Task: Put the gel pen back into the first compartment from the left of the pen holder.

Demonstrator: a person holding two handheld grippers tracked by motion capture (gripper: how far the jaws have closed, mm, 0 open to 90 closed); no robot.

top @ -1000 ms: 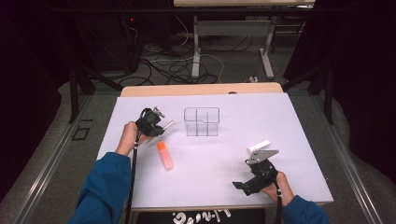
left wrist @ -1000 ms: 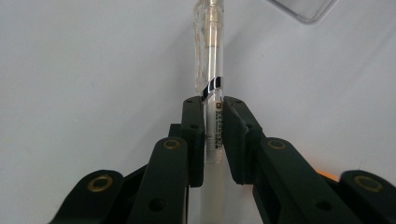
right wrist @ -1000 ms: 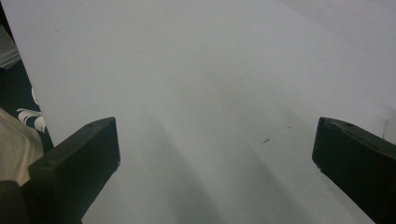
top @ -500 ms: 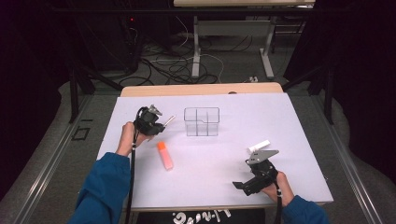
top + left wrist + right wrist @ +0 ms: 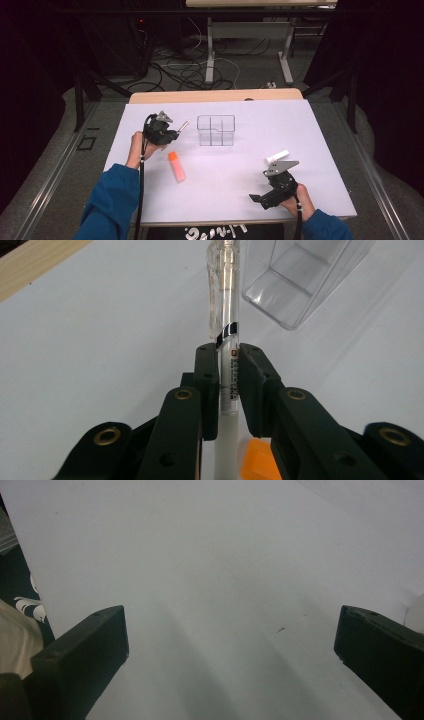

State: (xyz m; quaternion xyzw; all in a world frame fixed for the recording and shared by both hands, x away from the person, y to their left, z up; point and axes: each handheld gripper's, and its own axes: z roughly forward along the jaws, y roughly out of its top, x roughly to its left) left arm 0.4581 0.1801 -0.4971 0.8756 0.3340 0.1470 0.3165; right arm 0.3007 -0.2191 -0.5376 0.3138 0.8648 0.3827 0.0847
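Little moves: the table (image 5: 320,135) carries the clear divided box (image 5: 216,130) toward its far edge. The left gripper (image 5: 228,385) stays clamped on the pen (image 5: 226,315) beside it; the right gripper (image 5: 230,645), jaws apart, idles near the front edge.

A slim clear-barrelled pen (image 5: 227,335) with a white lower section, a transparent clip and a black band is pinched between the two black jaws of the left gripper (image 5: 229,385), its clip end pointing away toward the far right. It sits at the left of the white table, just left of a clear plastic box (image 5: 216,130) divided into compartments, which stands upright and empty near the table's far middle. An orange highlighter marker (image 5: 175,166) lies flat on the table near the pen, a little nearer and to its right, apart from the box.
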